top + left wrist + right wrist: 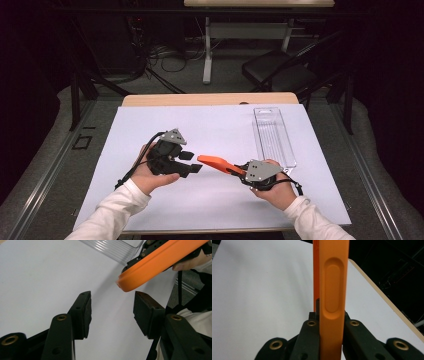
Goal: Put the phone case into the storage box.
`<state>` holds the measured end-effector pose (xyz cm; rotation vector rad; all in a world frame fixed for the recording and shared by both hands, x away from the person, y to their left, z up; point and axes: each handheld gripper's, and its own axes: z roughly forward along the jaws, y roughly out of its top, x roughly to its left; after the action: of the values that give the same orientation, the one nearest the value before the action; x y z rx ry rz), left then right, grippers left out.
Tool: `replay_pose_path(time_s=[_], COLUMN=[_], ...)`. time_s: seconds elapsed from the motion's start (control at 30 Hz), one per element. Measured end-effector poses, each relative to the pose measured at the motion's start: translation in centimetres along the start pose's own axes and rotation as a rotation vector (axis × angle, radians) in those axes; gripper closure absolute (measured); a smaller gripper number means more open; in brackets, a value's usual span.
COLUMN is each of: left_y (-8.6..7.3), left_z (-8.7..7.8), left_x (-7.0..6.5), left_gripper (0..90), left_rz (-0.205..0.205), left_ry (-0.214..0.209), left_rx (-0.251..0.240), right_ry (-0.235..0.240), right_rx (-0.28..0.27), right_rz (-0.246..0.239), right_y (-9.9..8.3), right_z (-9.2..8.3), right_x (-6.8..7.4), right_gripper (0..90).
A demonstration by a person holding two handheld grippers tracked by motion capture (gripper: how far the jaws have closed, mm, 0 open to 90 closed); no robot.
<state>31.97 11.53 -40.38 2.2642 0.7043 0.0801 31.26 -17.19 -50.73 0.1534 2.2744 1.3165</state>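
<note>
An orange-handled tool (214, 162) hangs just above the white sheet (210, 125), pointing left. My right gripper (238, 171) is shut on its right end; in the right gripper view the orange handle (333, 285) rises straight up between the clamped jaws of that gripper (329, 315). My left gripper (191, 161) is held by the hand to the tool's left, its jaws open and facing the handle's free tip. In the left gripper view the rounded orange tip (150, 265) sits just beyond the open left gripper (112, 296), with no pad touching it.
A clear plastic tray (272, 135) lies lengthwise on the sheet's right side, behind my right hand, and its ribbed corner (112, 247) is seen in the left gripper view. The wooden table edge (210, 99) runs along the back. A black chair (280, 70) stands beyond the table.
</note>
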Motion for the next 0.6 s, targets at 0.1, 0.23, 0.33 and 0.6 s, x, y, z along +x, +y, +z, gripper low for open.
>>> replay_pose_path(time_s=[0.1,0.23,0.33,0.6], left_y=[0.02,0.06,0.07,0.15], left_z=[-0.05,0.03,0.20,0.72], left_x=[-0.13,-0.23,-0.29,-0.73], left_gripper=[49.6,50.8,50.9,59.5], left_rz=[0.007,0.007,0.013,0.040], left_ry=[-0.011,-0.005,0.000,0.021], left_rx=[-0.017,-0.030,-0.033,-0.043], right_ry=[0.004,0.006,0.011,0.021], right_rx=[-0.003,-0.003,-0.008,-0.012], right_rz=[0.008,0.011,0.018,0.023], right_y=[0.00,-0.01,-0.02,0.11], right_z=[0.03,0.08,0.15,0.37], right_x=[-0.06,-0.04,-0.01,0.15], right_gripper=[87.0,86.9,86.9,86.9])
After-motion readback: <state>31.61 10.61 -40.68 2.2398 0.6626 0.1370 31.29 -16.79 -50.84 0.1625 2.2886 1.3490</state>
